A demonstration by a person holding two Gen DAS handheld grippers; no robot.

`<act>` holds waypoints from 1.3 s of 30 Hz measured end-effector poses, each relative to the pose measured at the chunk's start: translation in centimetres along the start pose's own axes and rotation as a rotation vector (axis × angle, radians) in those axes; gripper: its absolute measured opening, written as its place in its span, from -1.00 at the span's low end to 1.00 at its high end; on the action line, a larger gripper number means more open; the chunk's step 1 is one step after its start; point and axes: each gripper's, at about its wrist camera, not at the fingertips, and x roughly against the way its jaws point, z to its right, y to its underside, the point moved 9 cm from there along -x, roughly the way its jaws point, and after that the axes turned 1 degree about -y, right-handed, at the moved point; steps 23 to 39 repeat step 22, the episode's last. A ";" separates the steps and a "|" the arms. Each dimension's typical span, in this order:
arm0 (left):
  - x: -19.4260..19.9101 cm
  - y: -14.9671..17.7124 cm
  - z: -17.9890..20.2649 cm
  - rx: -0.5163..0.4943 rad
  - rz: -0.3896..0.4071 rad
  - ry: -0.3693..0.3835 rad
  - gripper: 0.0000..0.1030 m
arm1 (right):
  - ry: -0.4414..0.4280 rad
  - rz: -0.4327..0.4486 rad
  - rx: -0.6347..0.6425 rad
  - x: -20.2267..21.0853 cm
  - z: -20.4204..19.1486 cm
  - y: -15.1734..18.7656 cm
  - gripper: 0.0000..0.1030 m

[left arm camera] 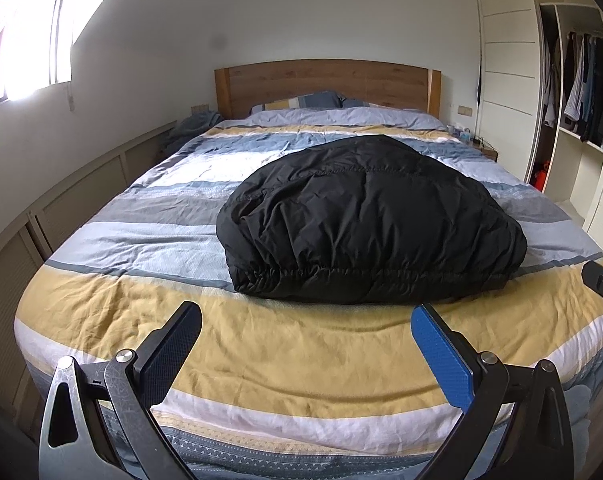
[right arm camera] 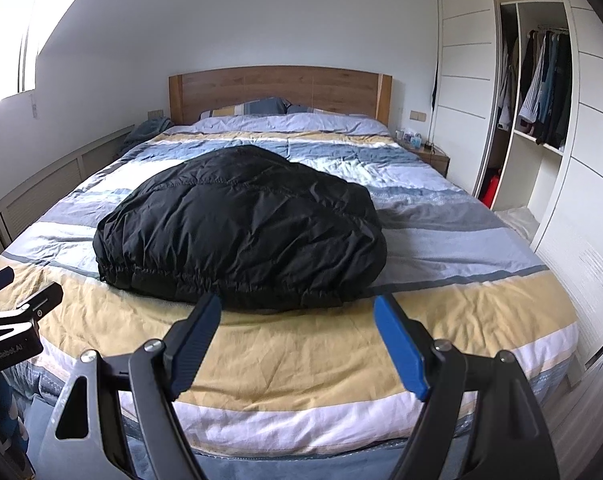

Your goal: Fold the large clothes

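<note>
Left gripper [left arm camera: 306, 322]: your black-and-blue two-finger tool is hovering over the foot of the bed, its jaws standing wide apart and gripping nothing.
Right gripper [right arm camera: 297, 314]: you are holding it beside the left one, jaws spread wide, nothing between them; its tips are pointing at the near hem of the jacket without touching it.
Bedspread [left arm camera: 101, 320]: striped yellow, white, blue and grey quilt cover is lying across the whole bed, creased.
Jacket [left arm camera: 365, 216]: black puffy padded jacket is lying bunched on the middle of the quilt, its gathered elastic hem facing you, just beyond both grippers.
Pillows [left arm camera: 301, 102]: striped ones are resting against the headboard.
Headboard [left arm camera: 325, 80]: brown wooden panel is standing at the white wall.
Wardrobe [right arm camera: 541, 80]: open white closet is showing hanging clothes, far right.
</note>
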 end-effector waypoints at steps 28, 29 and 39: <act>-1.3 0.3 -0.7 0.008 -0.020 -0.009 0.99 | -0.004 -0.041 -0.020 -1.9 0.4 1.0 0.52; -1.3 0.3 -0.7 0.008 -0.020 -0.009 0.99 | -0.004 -0.041 -0.020 -1.9 0.4 1.0 0.52; -1.3 0.3 -0.7 0.008 -0.020 -0.009 0.99 | -0.004 -0.041 -0.020 -1.9 0.4 1.0 0.52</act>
